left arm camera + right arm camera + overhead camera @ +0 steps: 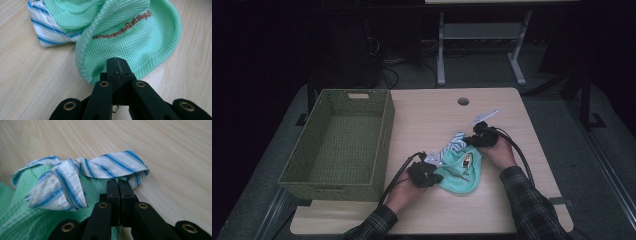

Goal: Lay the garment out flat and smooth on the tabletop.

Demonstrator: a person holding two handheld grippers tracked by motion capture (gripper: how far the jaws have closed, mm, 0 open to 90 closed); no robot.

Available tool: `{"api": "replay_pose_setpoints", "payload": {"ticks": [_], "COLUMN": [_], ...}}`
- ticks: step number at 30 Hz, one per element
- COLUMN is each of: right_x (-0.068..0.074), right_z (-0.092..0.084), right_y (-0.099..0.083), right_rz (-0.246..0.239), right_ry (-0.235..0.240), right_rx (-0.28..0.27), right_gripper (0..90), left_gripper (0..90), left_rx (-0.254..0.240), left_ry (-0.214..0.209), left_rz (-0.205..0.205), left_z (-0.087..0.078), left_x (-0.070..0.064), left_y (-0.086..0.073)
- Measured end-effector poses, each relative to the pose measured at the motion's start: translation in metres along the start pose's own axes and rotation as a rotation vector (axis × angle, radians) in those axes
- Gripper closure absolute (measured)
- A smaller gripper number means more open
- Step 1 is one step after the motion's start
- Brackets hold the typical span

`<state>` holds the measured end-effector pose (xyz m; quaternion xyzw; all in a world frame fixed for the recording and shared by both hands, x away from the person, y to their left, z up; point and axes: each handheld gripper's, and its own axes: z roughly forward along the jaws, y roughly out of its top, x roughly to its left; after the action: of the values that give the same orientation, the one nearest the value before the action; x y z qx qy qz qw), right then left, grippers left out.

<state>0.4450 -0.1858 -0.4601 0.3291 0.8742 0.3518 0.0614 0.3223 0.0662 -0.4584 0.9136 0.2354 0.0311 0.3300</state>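
Observation:
A mint green knit garment (pixel 460 176) with a blue-and-white striped collar (pixel 455 145) lies crumpled on the wooden table (pixel 427 115). My left gripper (pixel 435 170) is at its near left edge; in the left gripper view the jaws (pixel 116 62) are pressed together on the green hem (pixel 85 70). My right gripper (pixel 473 142) is at the far right side of the garment. In the right gripper view its jaws (pixel 117 183) are shut on the green fabric (pixel 97 187) just under the striped collar (pixel 112 166).
A green woven basket (pixel 384 131) stands open at the left of the table, beside the garment. A round cable hole (pixel 463 101) sits near the table's far edge. Desk legs and cables stand on the floor beyond.

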Motion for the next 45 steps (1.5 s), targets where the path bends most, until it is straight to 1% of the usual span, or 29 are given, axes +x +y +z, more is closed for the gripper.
{"api": "replay_pose_setpoints", "payload": {"ticks": [2, 3, 5, 6, 8, 12, 13, 15, 16, 17, 18, 20, 21, 24, 27, 28, 29, 32, 33, 35, 36, 38, 39, 40, 41, 43, 44, 45], "right_x": [-0.001, -0.001, -0.003, -0.004, -0.007, -0.014, -0.016, -0.019, -0.020, -0.021, -0.023, -0.025, -0.027, -0.033, -0.039, -0.039, -0.043, -0.044, -0.042, -0.040, -0.039, -0.037, -0.035, -0.033, -0.031, -0.029, -0.029, -0.027], "right_z": [-0.004, -0.007, -0.013, -0.016, -0.022, -0.033, -0.035, -0.038, -0.040, -0.040, -0.041, -0.042, -0.042, -0.044, -0.045, -0.045, -0.046, -0.046, -0.046, -0.047, -0.048, -0.050, -0.052, -0.053, -0.055, -0.059, -0.059, -0.061], "right_y": [0.001, 0.002, 0.002, 0.003, 0.002, 0.001, 0.000, -0.002, -0.003, -0.004, -0.005, -0.006, -0.007, -0.011, -0.015, -0.015, -0.019, -0.021, -0.020, -0.019, -0.019, -0.018, -0.018, -0.019, -0.019, -0.021, -0.021, -0.023], "right_rz": [0.006, 0.018, 0.008, 0.011, 0.013, 0.045, 0.051, 0.063, 0.075, 0.077, 0.088, 0.095, 0.098, 0.119, 0.146, 0.146, 0.169, 0.173, 0.176, 0.166, 0.168, 0.166, 0.166, 0.157, 0.157, 0.154, 0.154, 0.155], "right_ry": [-0.011, -0.014, -0.028, -0.038, -0.056, -0.096, -0.105, -0.120, -0.125, -0.127, -0.127, -0.140, -0.148, -0.164, -0.198, -0.198, -0.212, -0.200, -0.192, -0.183, -0.182, -0.164, -0.156, -0.163, -0.163, -0.149, -0.149, -0.147], "right_rx": [-0.009, -0.018, -0.034, -0.038, -0.052, -0.073, -0.079, -0.087, -0.085, -0.084, -0.083, -0.075, -0.071, -0.070, -0.052, -0.052, -0.052, -0.052, -0.053, -0.056, -0.058, -0.065, -0.069, -0.071, -0.078, -0.085, -0.085, -0.087], "right_gripper": [88.2, 88.2, 88.1, 88.2, 88.2, 88.2, 88.2, 88.3, 88.2, 88.2, 88.3, 88.6, 88.6, 88.9, 89.0, 89.0, 88.9, 87.3, 84.7, 79.5, 76.7, 74.6, 74.4, 74.4, 74.4, 74.4, 74.4, 74.4], "left_gripper": [89.4, 89.4, 89.4, 89.4, 89.4, 89.4, 89.4, 89.4, 89.4, 89.5, 89.4, 89.4, 89.4, 89.4, 89.5, 89.5, 89.4, 89.4, 89.4, 89.3, 89.1, 87.7, 86.8, 84.8, 83.2, 79.4, 79.4, 76.1], "left_rx": [-0.003, -0.005, -0.005, 0.003, -0.001, -0.008, -0.007, 0.009, 0.007, 0.007, -0.007, -0.007, 0.001, -0.012, -0.013, -0.013, -0.015, -0.007, -0.008, -0.005, -0.015, -0.016, -0.017, -0.016, -0.020, -0.019, -0.020, -0.019], "left_ry": [-0.003, -0.003, -0.003, -0.003, -0.004, -0.003, -0.003, -0.002, -0.003, -0.003, -0.005, -0.004, -0.004, -0.004, -0.005, -0.005, -0.004, -0.004, -0.006, -0.016, -0.019, -0.024, -0.027, -0.031, -0.032, -0.032, -0.033, -0.032], "left_rz": [-0.005, -0.008, -0.011, -0.002, -0.008, -0.016, -0.014, 0.005, 0.004, 0.004, -0.017, -0.016, -0.006, -0.022, -0.022, -0.022, -0.023, -0.021, -0.023, -0.028, -0.040, -0.046, -0.047, -0.042, -0.048, -0.048, -0.043, -0.032], "left_z": [0.000, 0.000, 0.000, 0.000, 0.000, 0.000, 0.000, -0.001, -0.001, -0.001, 0.000, 0.000, 0.000, 0.001, 0.001, 0.001, 0.001, 0.000, 0.001, 0.000, 0.001, 0.001, 0.001, 0.001, 0.001, 0.001, 0.001, 0.001], "left_x": [0.000, 0.000, 0.000, 0.000, 0.000, -0.001, -0.001, 0.001, 0.001, 0.001, 0.000, 0.000, 0.000, -0.001, 0.000, 0.000, -0.001, 0.000, 0.000, 0.002, 0.002, 0.002, 0.001, 0.001, 0.000, -0.001, -0.002, -0.003], "left_y": [0.000, 0.000, 0.000, 0.000, 0.000, 0.000, 0.000, 0.000, 0.000, 0.000, 0.000, -0.001, 0.000, -0.001, -0.001, -0.001, -0.001, 0.000, 0.000, 0.000, -0.001, -0.001, -0.001, -0.001, 0.000, 0.000, 0.001, 0.002]}}
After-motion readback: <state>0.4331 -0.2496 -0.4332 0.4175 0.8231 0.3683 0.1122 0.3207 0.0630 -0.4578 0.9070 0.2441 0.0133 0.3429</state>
